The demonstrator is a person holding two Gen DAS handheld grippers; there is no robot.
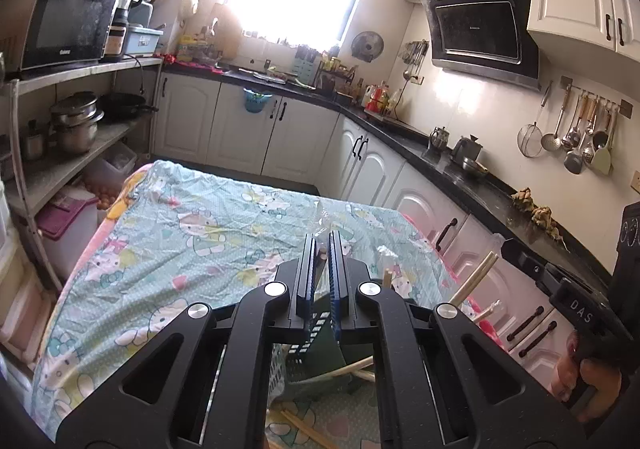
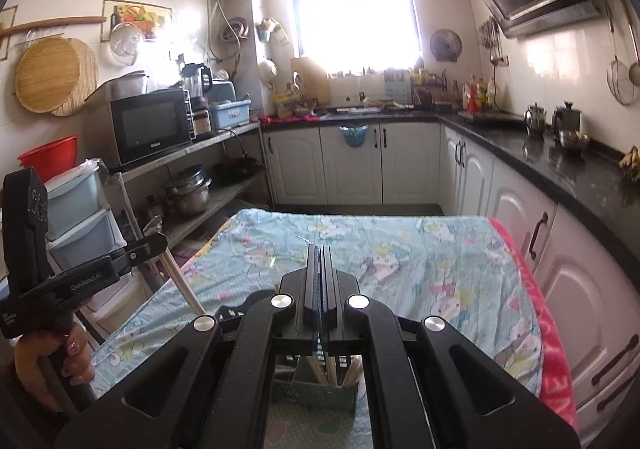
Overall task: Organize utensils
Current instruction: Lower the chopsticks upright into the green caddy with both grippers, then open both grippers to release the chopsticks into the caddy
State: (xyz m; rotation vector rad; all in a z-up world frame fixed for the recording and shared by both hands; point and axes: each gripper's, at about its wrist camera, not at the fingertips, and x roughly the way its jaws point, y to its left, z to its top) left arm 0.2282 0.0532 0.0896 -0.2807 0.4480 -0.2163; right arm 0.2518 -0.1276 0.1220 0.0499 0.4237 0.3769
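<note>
Both grippers are pressed together: my left gripper [image 1: 322, 245] pinches a wrapped chopstick [image 1: 321, 254], and my right gripper [image 2: 319, 255] appears to pinch one also — I cannot confirm it. Step in hand, by my reading: loading the green basket [image 2: 320, 395] below on the tablecloth [image 2: 400, 249]. Next move — tips over the basket mouth, then spread.

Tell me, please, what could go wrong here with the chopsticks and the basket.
1. The left gripper and right gripper each pinch a stick, the left chopstick and right chopstick, near one end with jaws shut; the long free ends could swing or slip.
2. The basket already holds leaning sticks; another might snag them or tip it on the wrinkled cloth.
</note>
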